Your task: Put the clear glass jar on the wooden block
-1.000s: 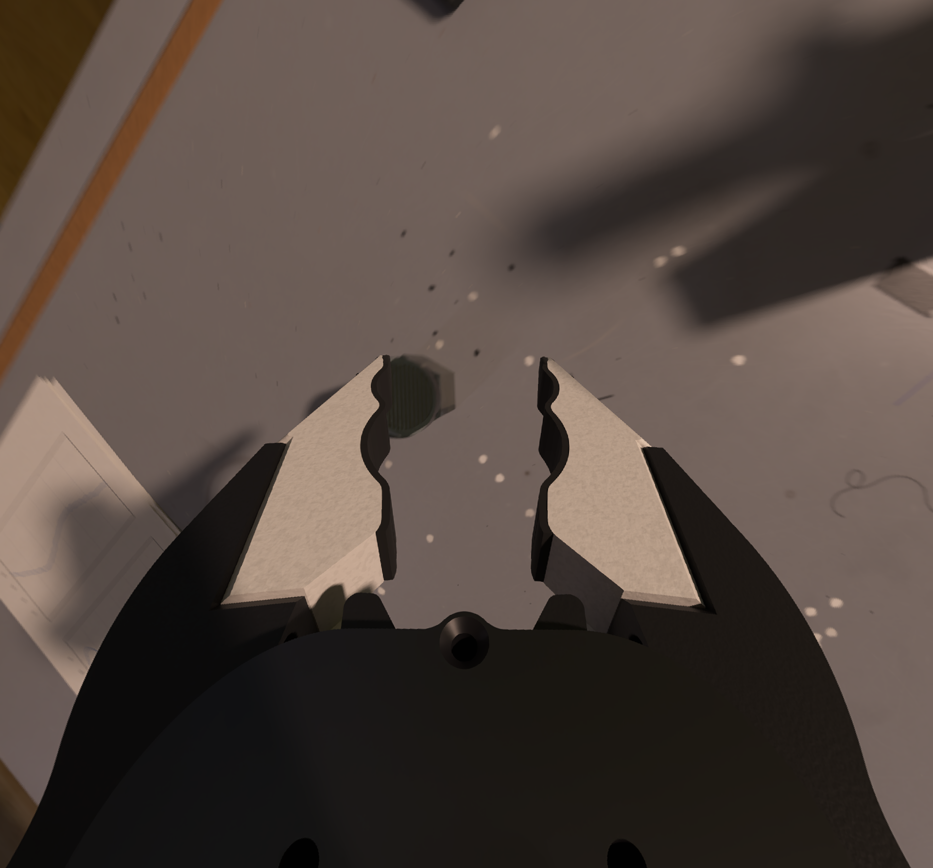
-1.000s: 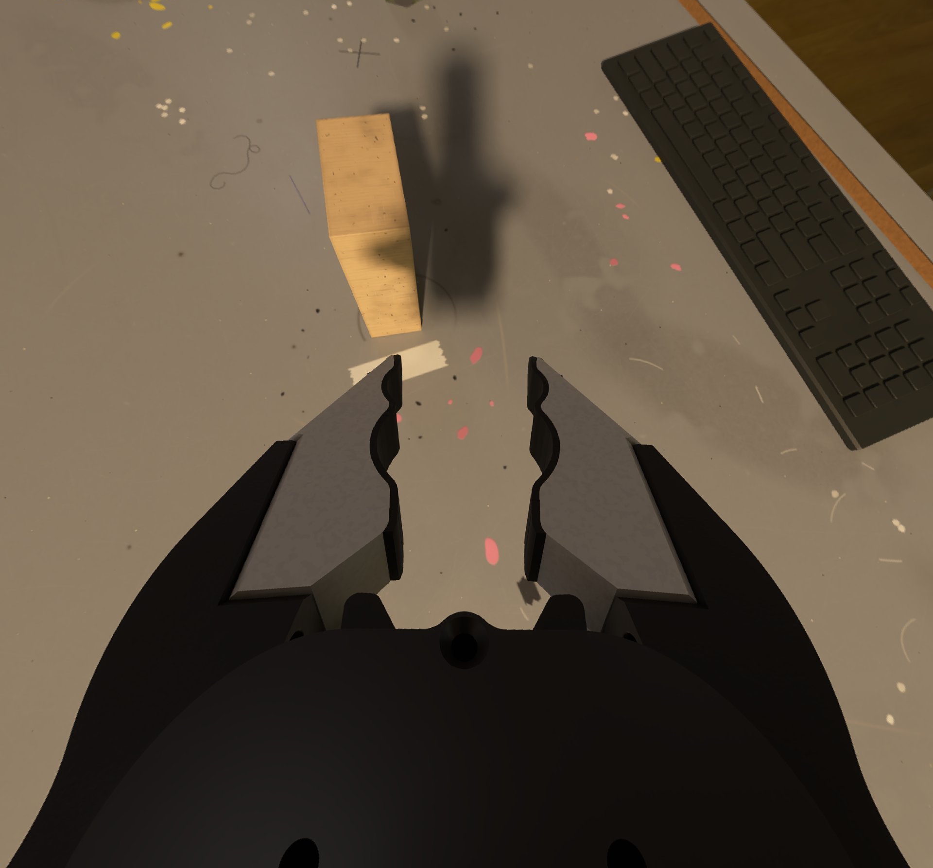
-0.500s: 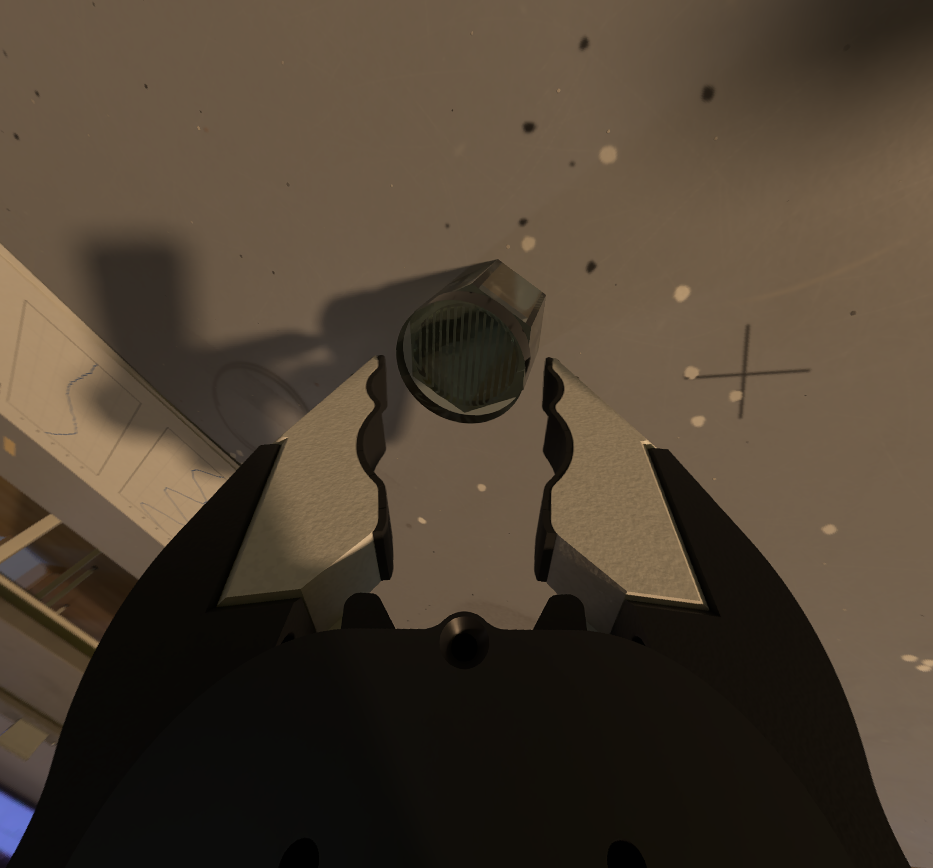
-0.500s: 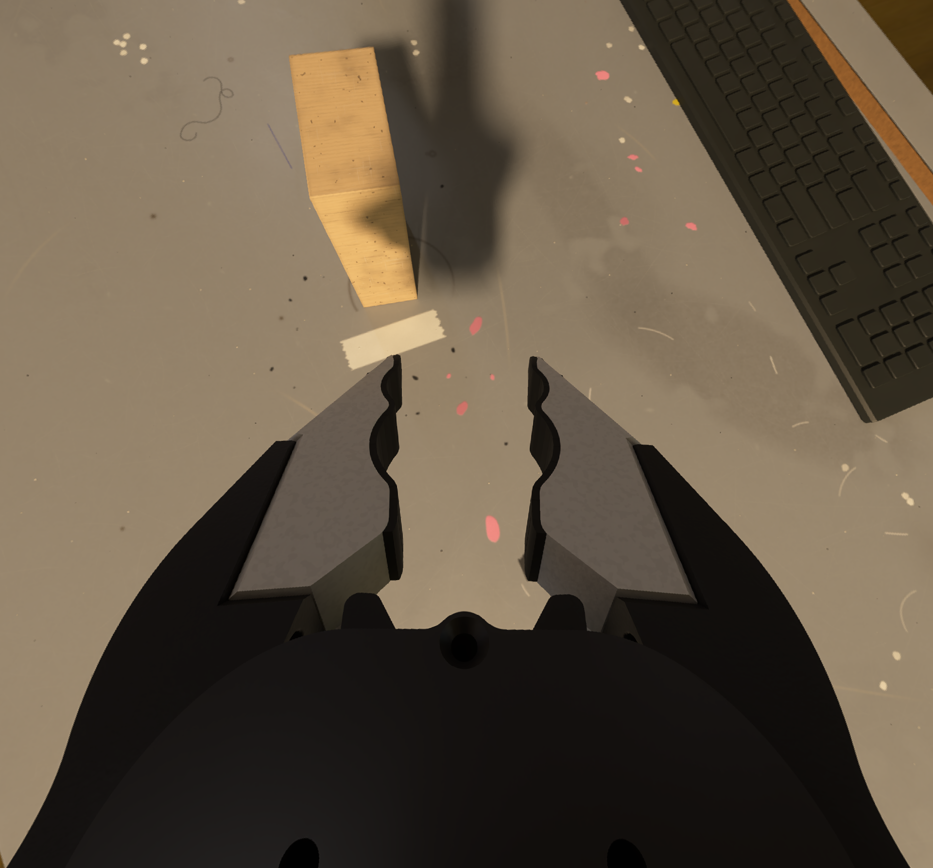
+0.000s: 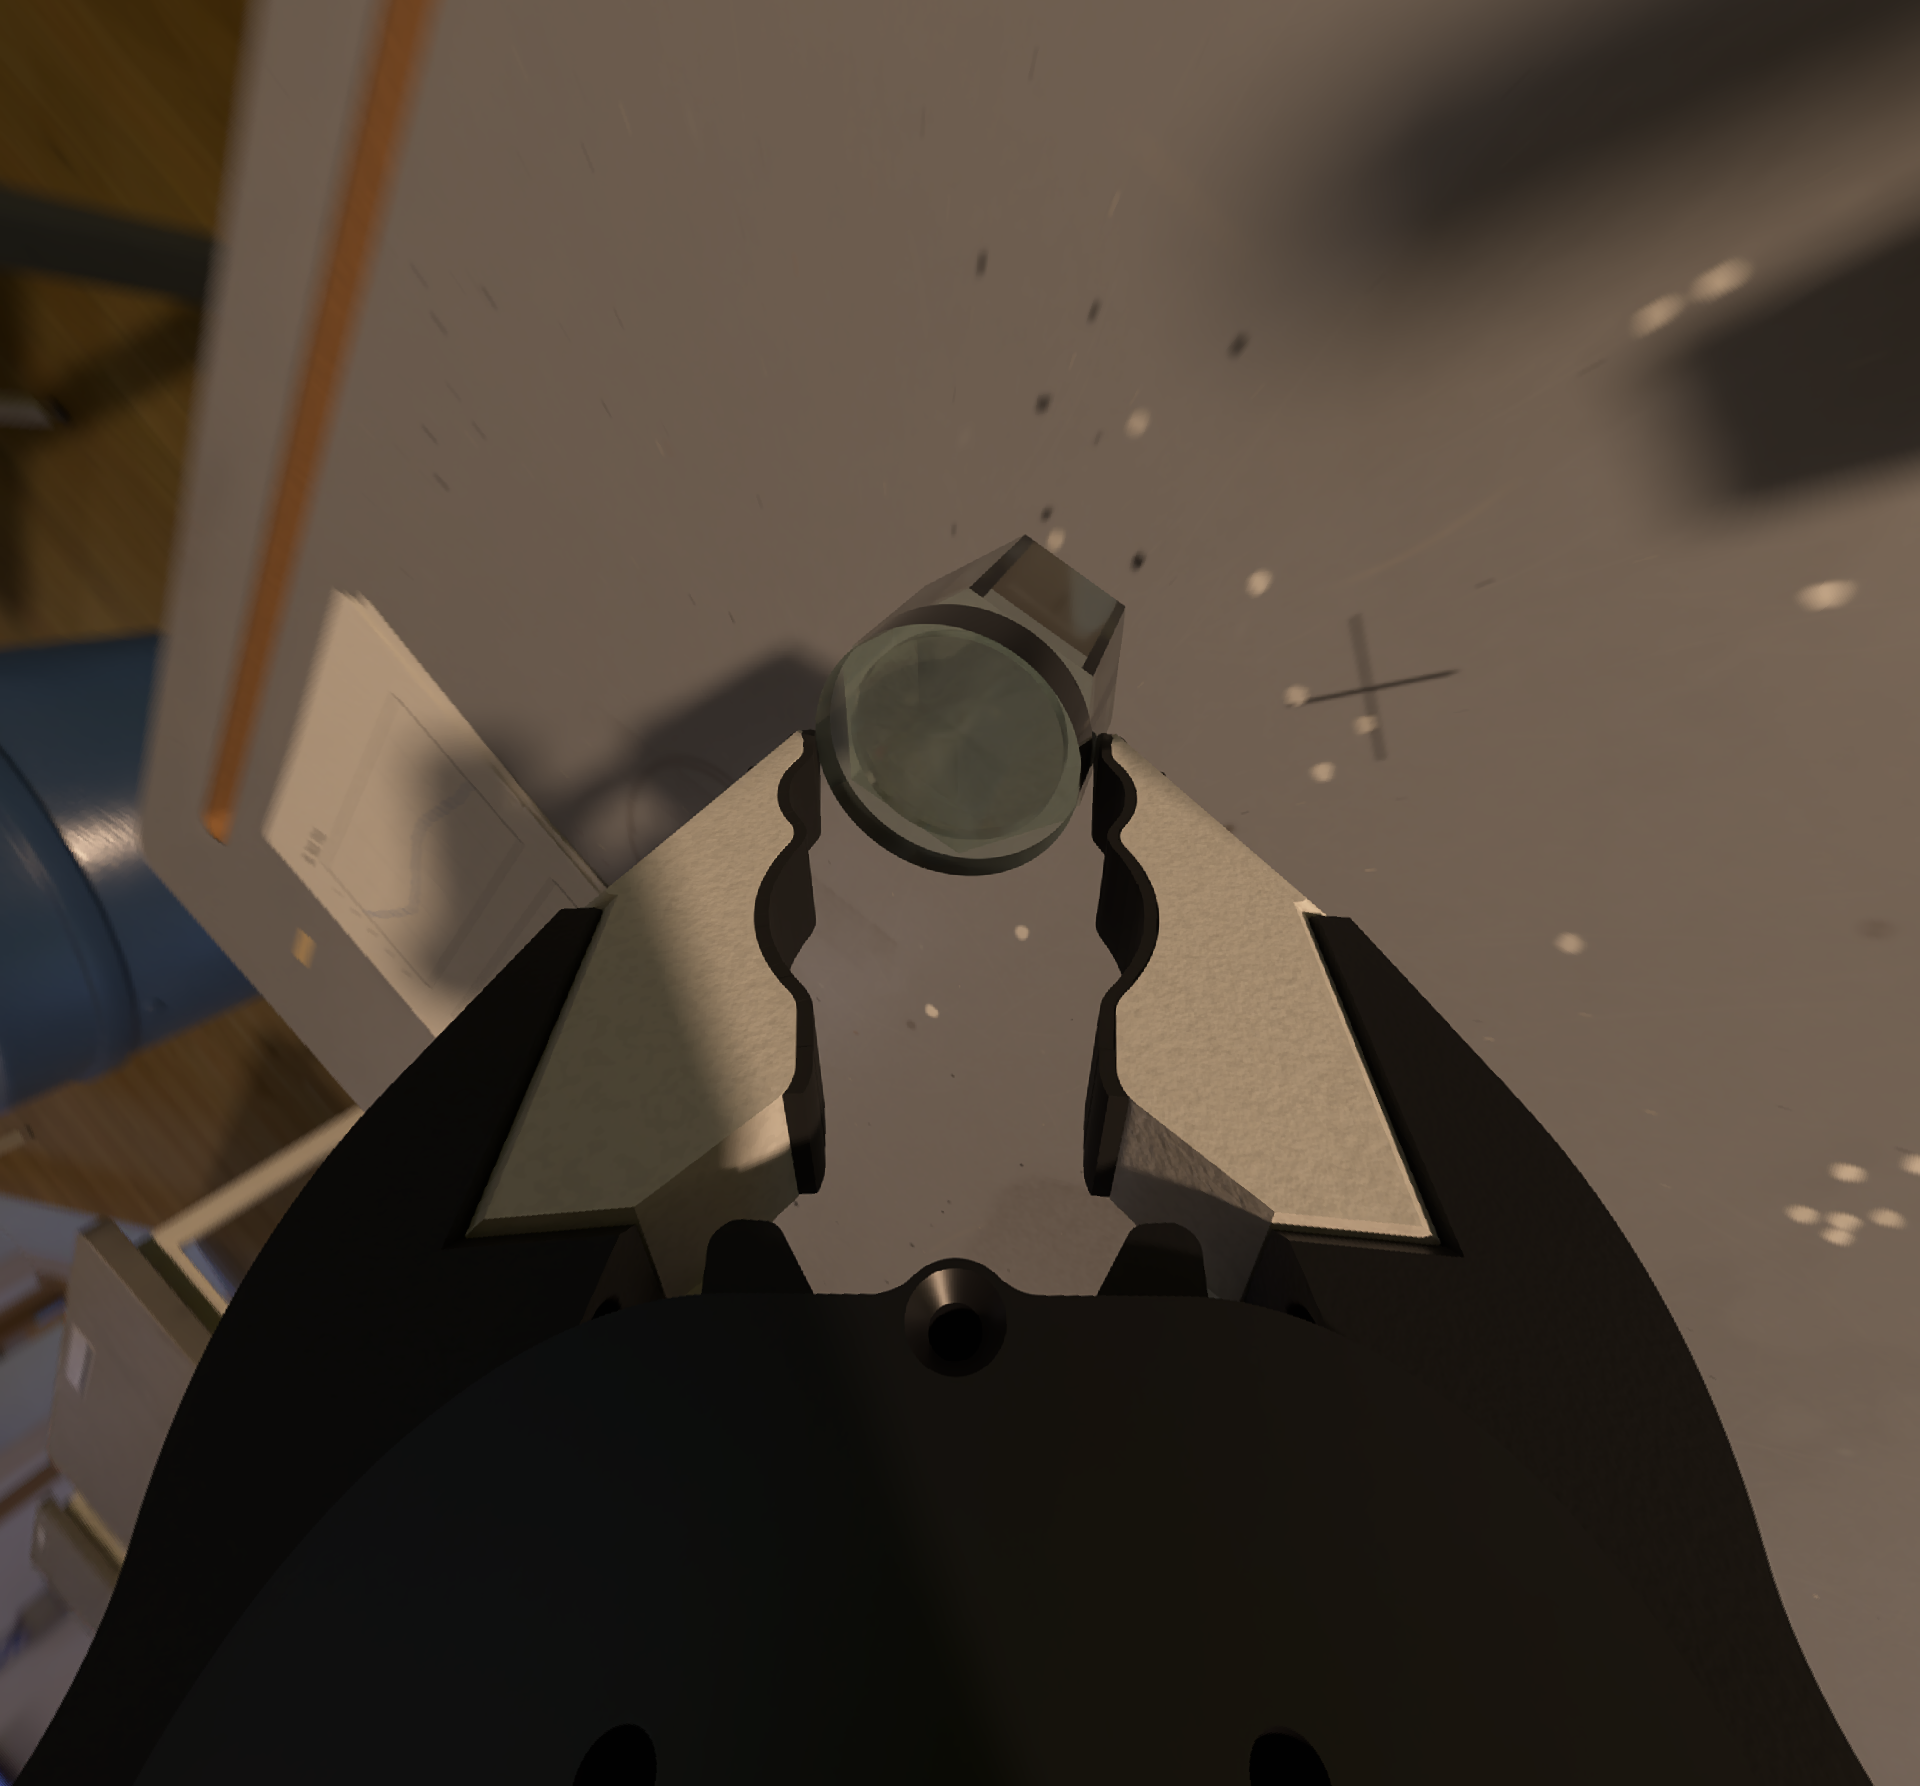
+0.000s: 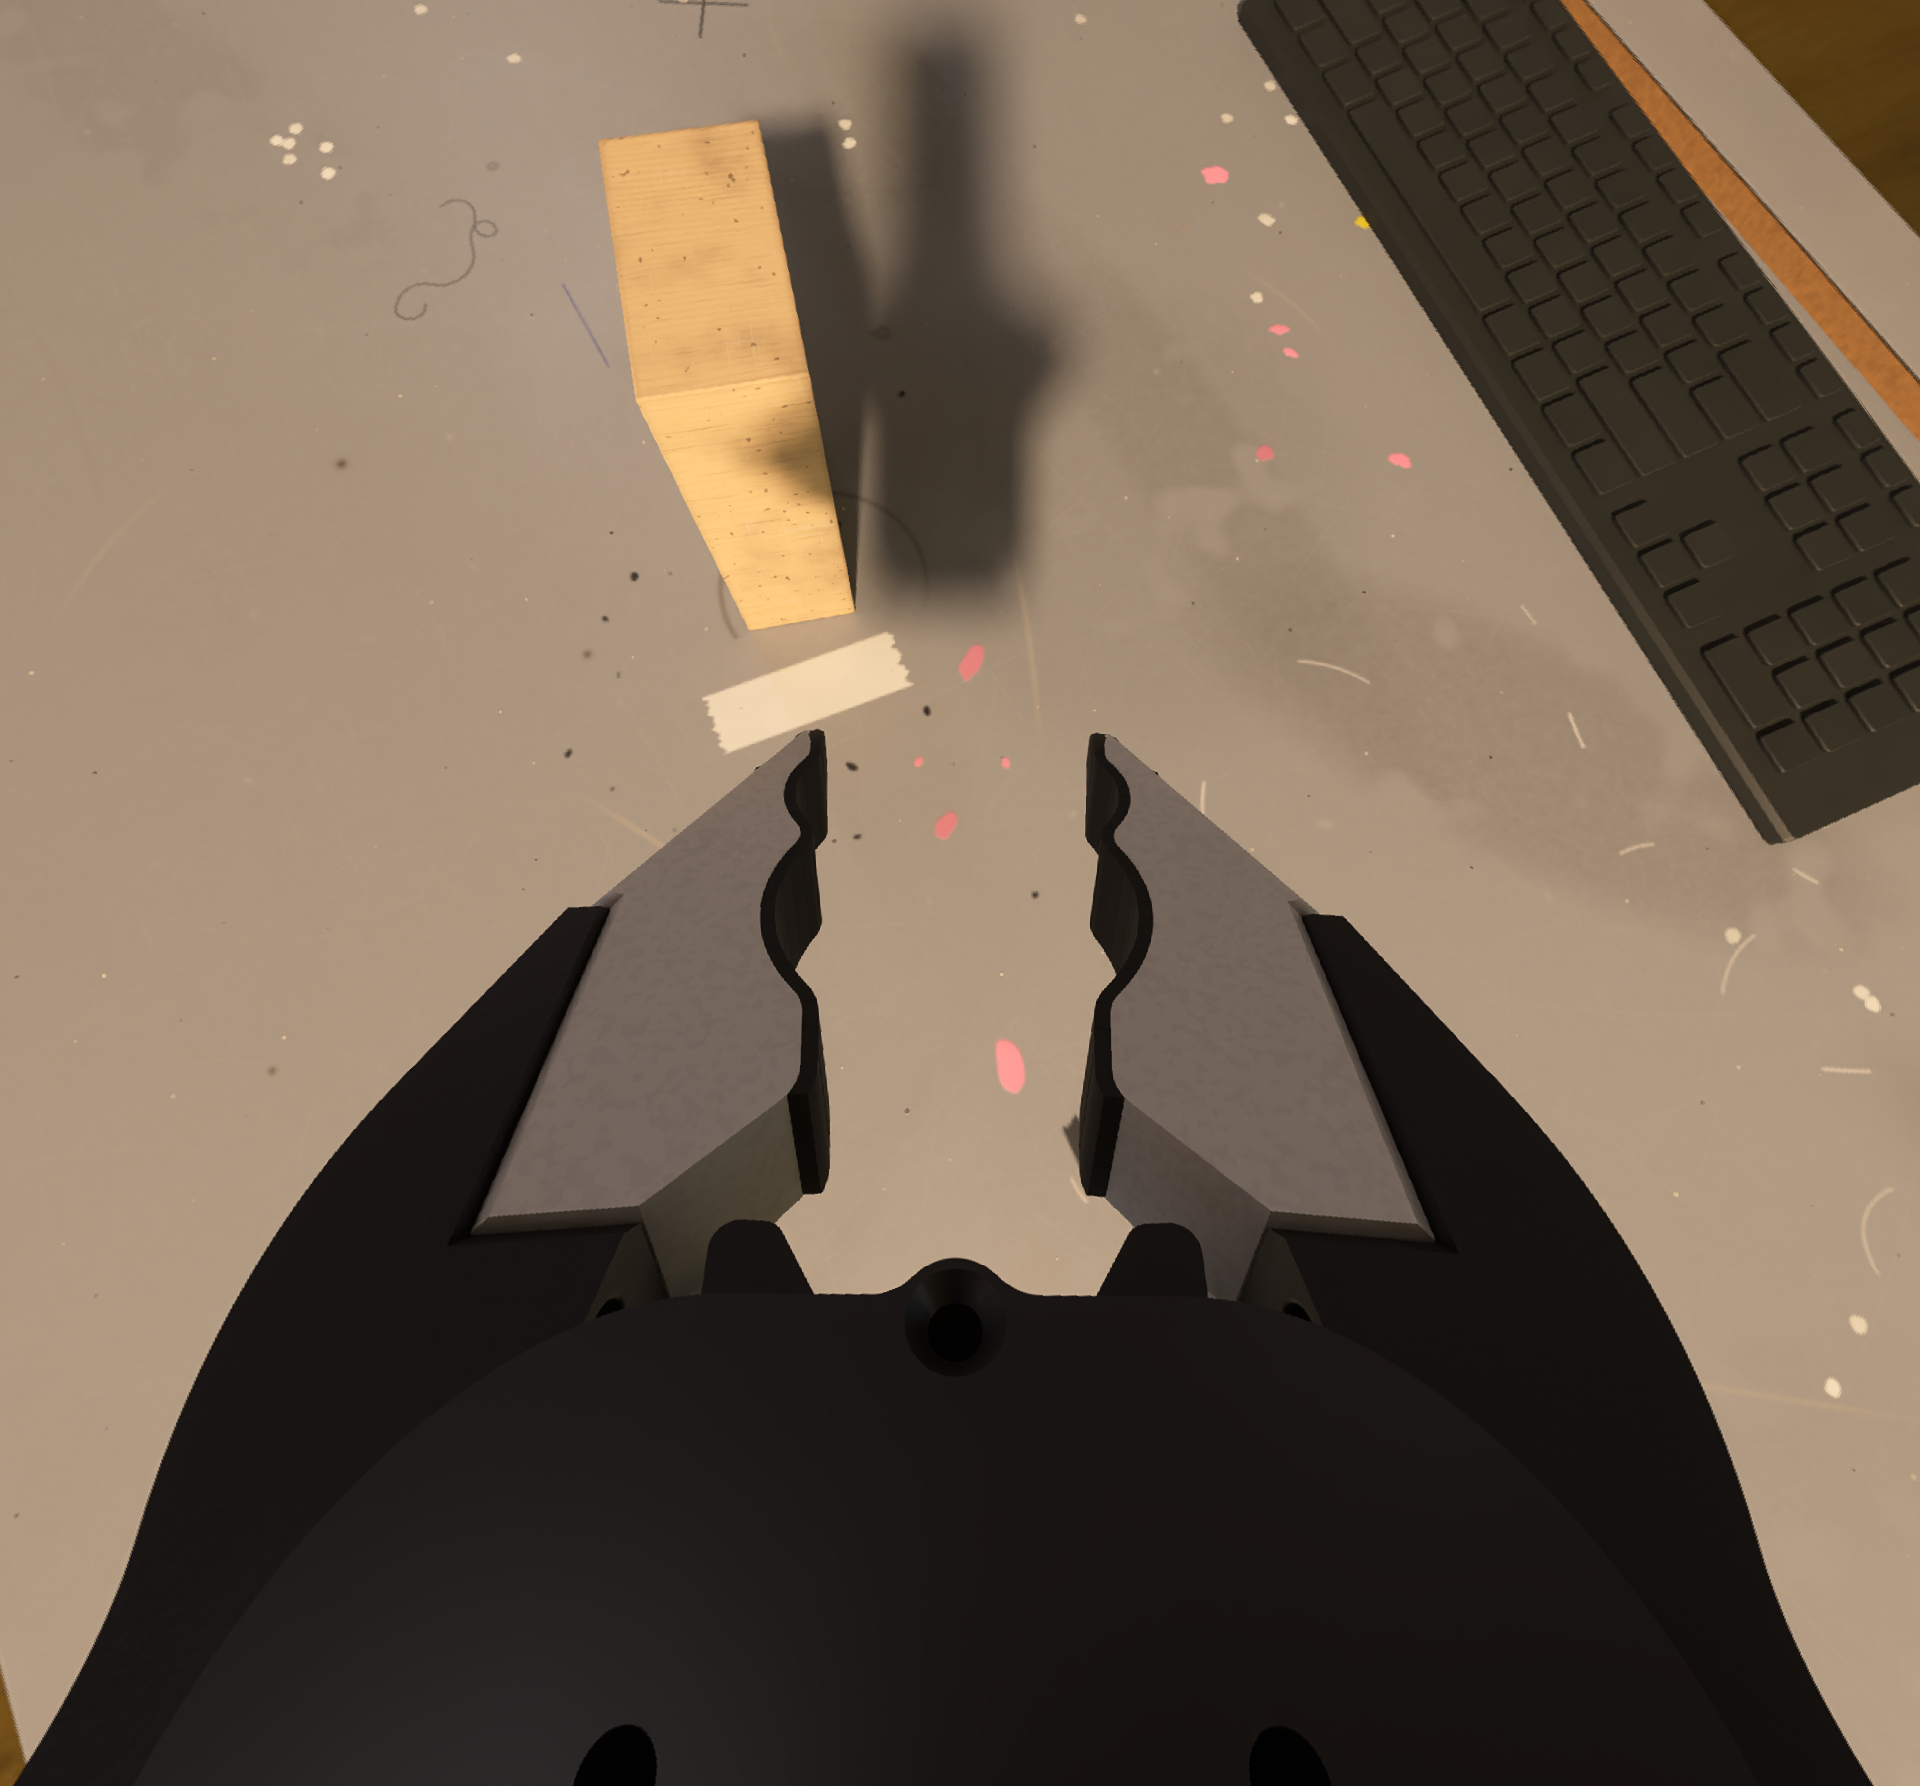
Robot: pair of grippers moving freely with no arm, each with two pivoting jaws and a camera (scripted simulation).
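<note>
The clear glass jar [image 5: 951, 760] has a round lid that faces the left wrist camera and a faceted body behind it. My left gripper [image 5: 951, 749] is shut on it at the lid, which sits between the fingertips, and holds it above the grey table [image 5: 1351, 178]. The wooden block [image 6: 717, 323] is a pale, long block lying on the table, ahead and to the left of my right gripper [image 6: 956, 749]. That gripper is open and empty, above the table just short of the block. The block does not show in the left wrist view.
A black keyboard [image 6: 1621, 334] lies along the table's right edge. A strip of pale tape [image 6: 805, 692] lies between the block and my right fingertips. A white paper sheet [image 5: 395, 801] lies near the table's orange-trimmed edge [image 5: 312, 386], with wooden floor and a blue object [image 5: 52, 905] beyond.
My left gripper came down around the jar, closed on its lid and rose with it; the table now looks farther off. My right gripper drew back slightly and stays open.
</note>
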